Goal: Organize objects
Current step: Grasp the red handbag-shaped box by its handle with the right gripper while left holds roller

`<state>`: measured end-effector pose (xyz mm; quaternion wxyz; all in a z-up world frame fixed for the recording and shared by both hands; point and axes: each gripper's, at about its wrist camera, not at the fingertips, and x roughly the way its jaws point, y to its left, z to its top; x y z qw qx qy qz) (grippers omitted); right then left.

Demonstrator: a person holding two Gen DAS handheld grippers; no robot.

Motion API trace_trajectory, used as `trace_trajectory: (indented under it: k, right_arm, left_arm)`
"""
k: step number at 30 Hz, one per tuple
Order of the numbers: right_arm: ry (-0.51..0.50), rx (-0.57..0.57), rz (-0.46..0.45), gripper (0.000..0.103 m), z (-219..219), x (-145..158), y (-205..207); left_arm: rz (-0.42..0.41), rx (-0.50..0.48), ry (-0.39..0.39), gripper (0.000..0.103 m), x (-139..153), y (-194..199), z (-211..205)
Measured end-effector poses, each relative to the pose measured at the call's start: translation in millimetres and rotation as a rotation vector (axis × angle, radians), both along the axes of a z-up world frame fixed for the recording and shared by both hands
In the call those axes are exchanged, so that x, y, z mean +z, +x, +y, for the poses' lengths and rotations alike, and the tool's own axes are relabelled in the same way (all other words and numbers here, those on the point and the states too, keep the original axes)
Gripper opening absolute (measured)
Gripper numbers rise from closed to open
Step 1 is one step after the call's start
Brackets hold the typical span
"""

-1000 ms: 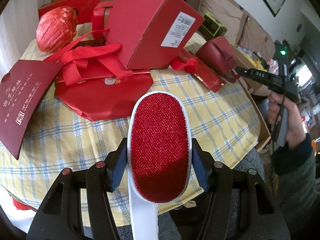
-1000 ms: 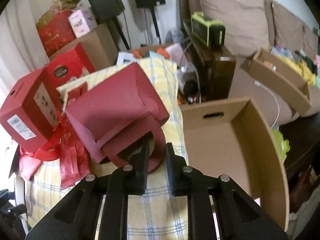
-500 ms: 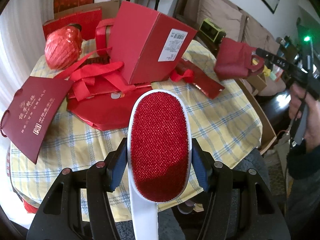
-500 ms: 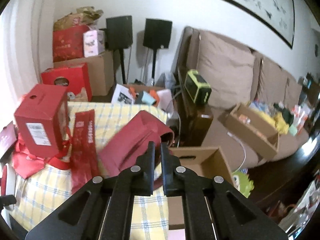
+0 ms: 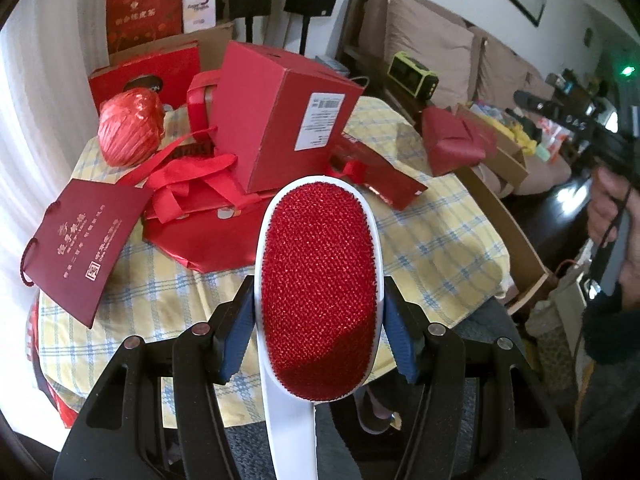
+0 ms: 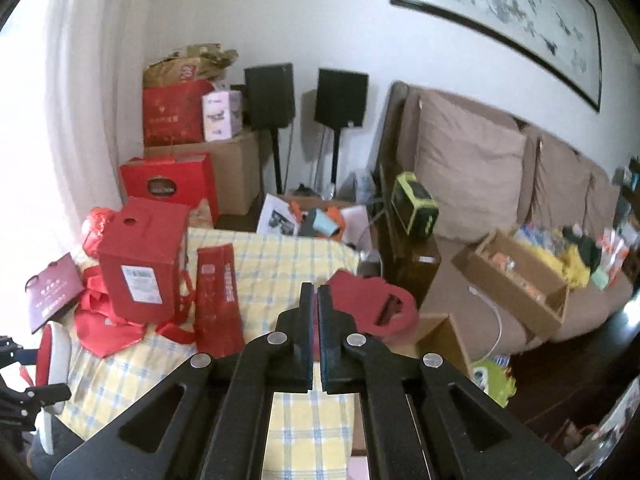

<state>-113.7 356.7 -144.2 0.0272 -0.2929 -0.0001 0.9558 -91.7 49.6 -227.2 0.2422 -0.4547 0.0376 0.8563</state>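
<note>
Resting between left jaws: lint brush

The lint brush's white handle runs off the bottom edge of the left wrist view. The print on the red box's label is too small to read. The right gripper's closed fingers hide where they perhaps pinch the small red bag.

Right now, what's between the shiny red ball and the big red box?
In the left wrist view, a red strap handle stands between the shiny red ball and the big red box.
</note>
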Motion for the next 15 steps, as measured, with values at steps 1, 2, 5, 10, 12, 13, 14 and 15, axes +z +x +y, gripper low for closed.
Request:
trace_trajectory:
  k: [1, 2, 5, 10, 12, 13, 14, 15]
  right_arm:
    - [-0.047, -0.025, -0.007, 0.002, 12.0, -4.4, 0.5]
    - [-0.097, -0.052, -0.017, 0.002, 24.8, -9.2, 1.0]
    - [-0.24, -0.166, -0.054, 0.008, 72.4, -31.2, 2.8]
    - [-0.267, -0.224, -0.1, 0.008, 108.9, -55.1, 13.6]
    - [-0.256, -0.22, -0.109, 0.008, 111.9, -58.6, 17.1]
    - [-0.25, -0.22, -0.113, 0.008, 113.6, -60.6, 20.1]
    - [-0.243, -0.224, -0.116, 0.008, 115.6, -63.0, 22.4]
    - [-0.239, -0.229, -0.121, 0.008, 118.0, -66.3, 24.7]
  left_arm:
    - [0.002, -0.002, -0.001, 0.056, 0.3, 0.5, 0.4]
    - [0.002, -0.002, -0.001, 0.056, 0.5, 0.7, 0.6]
    - [-0.007, 0.004, -0.003, 0.056, -1.7, -0.9, 0.3]
    - [-0.02, 0.013, -0.008, 0.056, -8.6, -4.7, -1.1]
    - [-0.023, 0.011, -0.013, 0.056, -10.7, -4.9, 0.2]
    - [-0.024, 0.009, -0.016, 0.056, -11.6, -5.2, 0.7]
    - [-0.024, 0.008, -0.02, 0.056, -12.5, -5.4, 1.5]
    - [-0.024, 0.007, -0.023, 0.056, -12.8, -4.9, 2.7]
